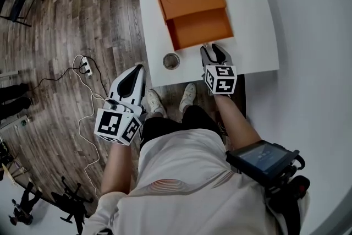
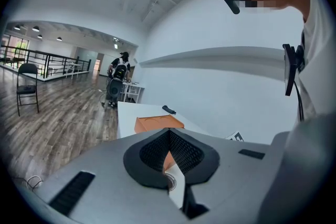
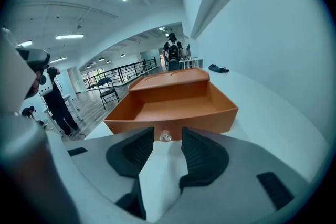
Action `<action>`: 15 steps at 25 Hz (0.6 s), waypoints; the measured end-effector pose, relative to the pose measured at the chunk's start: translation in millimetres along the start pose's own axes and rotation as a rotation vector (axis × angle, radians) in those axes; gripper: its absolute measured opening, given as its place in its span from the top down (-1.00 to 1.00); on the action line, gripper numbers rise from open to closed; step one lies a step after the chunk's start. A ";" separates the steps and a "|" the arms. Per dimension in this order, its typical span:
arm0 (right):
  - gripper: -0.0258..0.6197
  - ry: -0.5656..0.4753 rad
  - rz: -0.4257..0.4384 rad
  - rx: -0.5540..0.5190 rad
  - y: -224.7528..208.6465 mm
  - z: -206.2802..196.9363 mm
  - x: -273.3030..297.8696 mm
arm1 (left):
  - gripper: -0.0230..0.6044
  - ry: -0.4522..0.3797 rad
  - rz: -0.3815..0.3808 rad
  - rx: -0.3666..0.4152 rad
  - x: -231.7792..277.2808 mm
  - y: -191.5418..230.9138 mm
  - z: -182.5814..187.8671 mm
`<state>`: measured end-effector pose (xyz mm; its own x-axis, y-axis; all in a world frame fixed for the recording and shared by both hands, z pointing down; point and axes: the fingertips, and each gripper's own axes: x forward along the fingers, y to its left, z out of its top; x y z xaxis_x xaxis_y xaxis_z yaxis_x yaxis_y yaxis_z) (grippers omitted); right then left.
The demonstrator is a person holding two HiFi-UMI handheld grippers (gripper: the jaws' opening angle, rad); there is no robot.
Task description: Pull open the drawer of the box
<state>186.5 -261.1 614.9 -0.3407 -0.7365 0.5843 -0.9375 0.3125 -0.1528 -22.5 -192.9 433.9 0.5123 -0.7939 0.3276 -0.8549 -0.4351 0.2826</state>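
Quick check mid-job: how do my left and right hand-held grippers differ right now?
Jaws: the left hand-held gripper's are closed together on nothing. The right hand-held gripper's stand apart, with the clear knob at their tips, unpressed.
Place: the left one hangs off the table, over the wooden floor. The right one sits at the table's near edge, facing the open orange drawer.
Both point toward the table.
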 end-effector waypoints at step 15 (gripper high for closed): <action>0.81 -0.455 0.131 -0.012 12.7 153.8 -133.7 | 0.90 -0.124 0.023 0.074 -17.4 -35.0 63.6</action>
<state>209.4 -250.9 412.2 -0.4546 -0.8777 0.1514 -0.8847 0.4252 -0.1912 -6.7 -190.9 361.0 0.4824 -0.8484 0.2180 -0.8723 -0.4426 0.2076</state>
